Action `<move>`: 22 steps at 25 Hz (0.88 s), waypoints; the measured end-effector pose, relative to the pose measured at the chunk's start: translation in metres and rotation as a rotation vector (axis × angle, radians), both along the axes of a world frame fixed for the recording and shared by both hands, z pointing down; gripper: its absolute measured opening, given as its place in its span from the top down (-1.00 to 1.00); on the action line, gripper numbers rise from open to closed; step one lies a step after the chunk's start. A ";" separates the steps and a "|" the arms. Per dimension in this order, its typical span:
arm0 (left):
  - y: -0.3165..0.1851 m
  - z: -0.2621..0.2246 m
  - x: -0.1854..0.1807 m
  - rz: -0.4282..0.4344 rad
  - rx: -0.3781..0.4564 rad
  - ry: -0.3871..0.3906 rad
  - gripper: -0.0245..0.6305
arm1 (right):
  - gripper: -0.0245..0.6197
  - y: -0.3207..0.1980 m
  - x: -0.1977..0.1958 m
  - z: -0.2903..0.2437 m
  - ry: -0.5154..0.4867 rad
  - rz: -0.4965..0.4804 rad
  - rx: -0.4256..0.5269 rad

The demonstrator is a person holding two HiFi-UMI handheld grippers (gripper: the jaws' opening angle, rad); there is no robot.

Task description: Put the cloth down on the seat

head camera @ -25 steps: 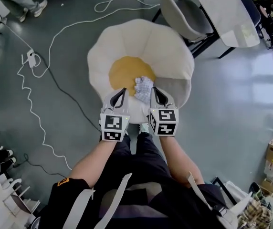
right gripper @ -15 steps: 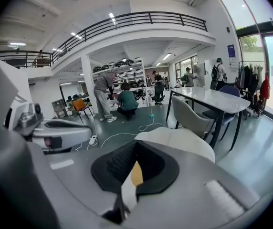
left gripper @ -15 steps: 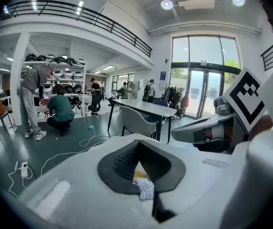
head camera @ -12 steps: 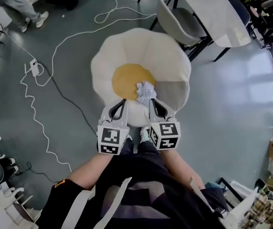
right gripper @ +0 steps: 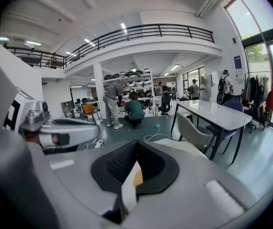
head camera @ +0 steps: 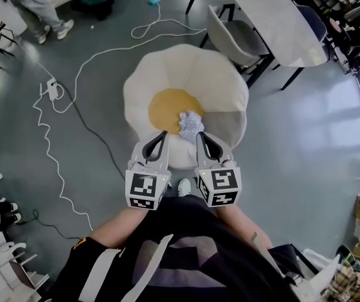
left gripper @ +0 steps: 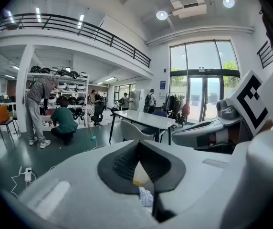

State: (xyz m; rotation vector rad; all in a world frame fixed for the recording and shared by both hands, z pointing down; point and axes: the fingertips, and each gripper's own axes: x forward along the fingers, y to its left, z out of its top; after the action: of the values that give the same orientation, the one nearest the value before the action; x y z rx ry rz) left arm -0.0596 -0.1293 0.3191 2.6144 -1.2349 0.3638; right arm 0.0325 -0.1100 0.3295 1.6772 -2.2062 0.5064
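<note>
The seat [head camera: 186,74] is a round white flower-shaped cushion with a yellow centre [head camera: 169,106], standing on the floor. A small white-and-blue checked cloth [head camera: 191,124] lies crumpled on it, at the near right edge of the yellow patch. My left gripper [head camera: 162,135] and right gripper [head camera: 200,135] hover side by side over the seat's near rim, both shut and empty, a little short of the cloth. In the left gripper view the cloth [left gripper: 146,197] peeks out below the shut jaws. The right gripper view shows only the seat's yellow centre [right gripper: 137,178] behind its shut jaws.
A grey chair [head camera: 230,33] and a white table [head camera: 281,17] stand beyond the seat at the upper right. A white cable [head camera: 60,137] and a power strip [head camera: 52,88] trail over the floor to the left. People [head camera: 38,2] are at the far upper left.
Both grippers have drawn back toward my body, away from the cloth, which stays on the seat. Their jaws stay shut.
</note>
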 end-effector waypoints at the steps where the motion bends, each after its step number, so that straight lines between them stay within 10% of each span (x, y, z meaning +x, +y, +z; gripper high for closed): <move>1: 0.006 -0.005 0.003 -0.005 0.006 0.001 0.93 | 0.92 0.005 0.002 -0.007 -0.002 -0.010 0.011; 22: 0.098 -0.065 0.010 -0.089 0.089 0.033 0.93 | 0.92 0.084 0.008 -0.075 -0.047 -0.149 0.140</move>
State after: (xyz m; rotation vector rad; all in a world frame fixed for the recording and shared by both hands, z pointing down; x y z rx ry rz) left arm -0.0500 -0.0316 0.2539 2.6162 -1.3804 0.2541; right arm 0.0406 -0.0258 0.2542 1.5647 -2.4284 0.3635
